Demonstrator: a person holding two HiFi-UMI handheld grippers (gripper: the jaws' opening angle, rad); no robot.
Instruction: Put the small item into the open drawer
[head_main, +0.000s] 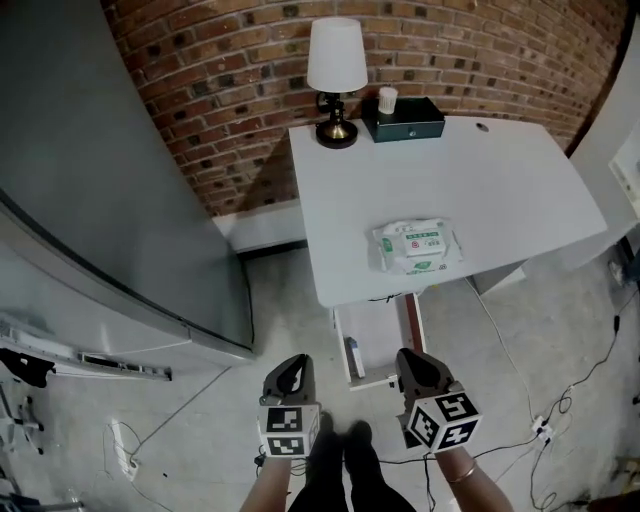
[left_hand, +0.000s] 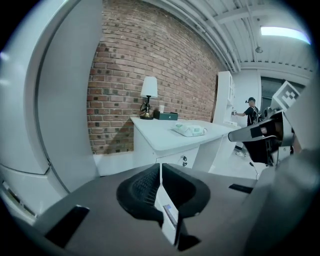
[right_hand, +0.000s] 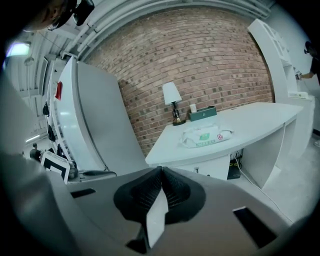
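The white desk (head_main: 500, 190) has an open drawer (head_main: 380, 325) pulled out under its near edge. A small slim whitish item (head_main: 352, 357) lies in the drawer's left part. My left gripper (head_main: 291, 374) hangs over the floor just left of the drawer, jaws together and empty; its own view shows the pads (left_hand: 145, 185) meeting. My right gripper (head_main: 417, 366) hovers at the drawer's near right corner, also shut on nothing, with its pads (right_hand: 175, 190) pressed together. In the left gripper view the right gripper (left_hand: 260, 136) shows at the right.
On the desk lie a pack of wet wipes (head_main: 418, 246), a lamp (head_main: 336, 75) and a dark green box (head_main: 403, 120) bearing a cup (head_main: 387, 99). A large grey appliance (head_main: 100, 200) stands at the left. Cables (head_main: 560, 400) and a power strip (head_main: 120, 445) lie on the floor.
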